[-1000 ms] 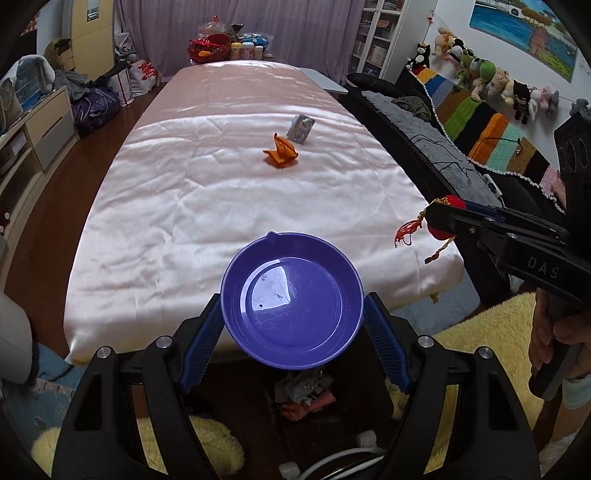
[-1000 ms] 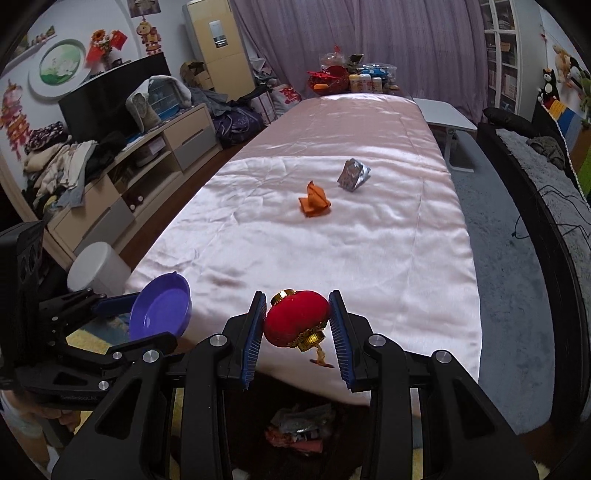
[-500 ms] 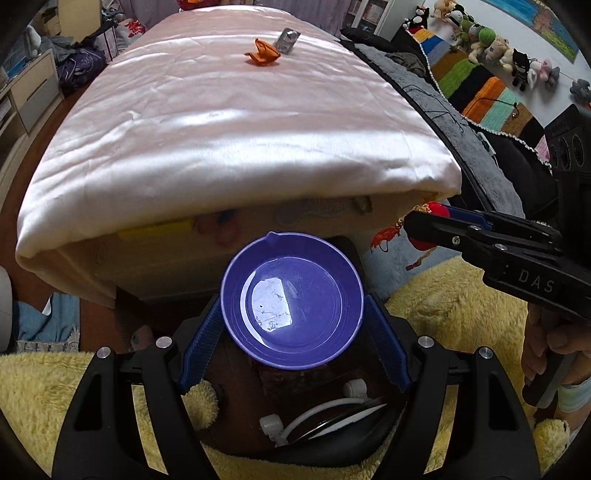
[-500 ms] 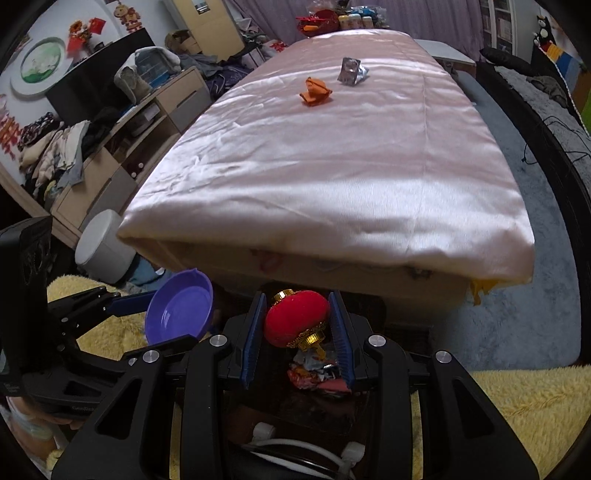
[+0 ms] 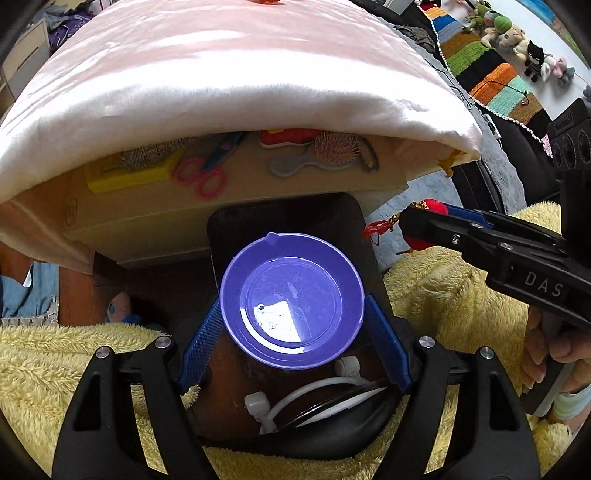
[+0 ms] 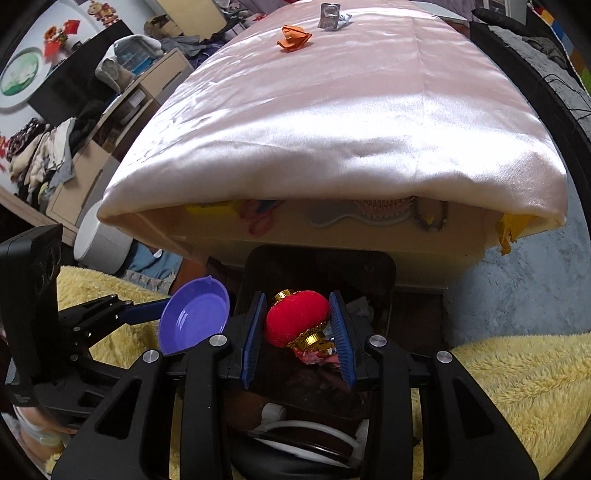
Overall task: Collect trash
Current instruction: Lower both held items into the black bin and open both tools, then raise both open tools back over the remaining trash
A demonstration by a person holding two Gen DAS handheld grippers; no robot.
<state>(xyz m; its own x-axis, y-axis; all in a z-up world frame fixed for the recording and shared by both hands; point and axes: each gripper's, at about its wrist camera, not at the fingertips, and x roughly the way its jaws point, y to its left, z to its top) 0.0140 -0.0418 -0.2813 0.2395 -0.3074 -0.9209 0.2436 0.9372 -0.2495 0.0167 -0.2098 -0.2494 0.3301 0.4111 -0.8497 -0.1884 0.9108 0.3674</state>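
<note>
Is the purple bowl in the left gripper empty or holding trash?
Empty: the purple bowl shows only bare, glossy plastic inside, clamped in the left gripper.

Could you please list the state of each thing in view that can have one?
purple bowl: empty, clamped in the left gripper over the bin.
red lantern ornament: clamped in the right gripper over the bin.
dark bin: open, some trash inside.
orange wrapper: crumpled, lying on the table.
silver wrapper: crumpled, lying on the table.

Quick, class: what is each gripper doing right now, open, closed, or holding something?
Left gripper: closed on the purple bowl, over the dark bin.
Right gripper: closed on the red lantern ornament.
</note>
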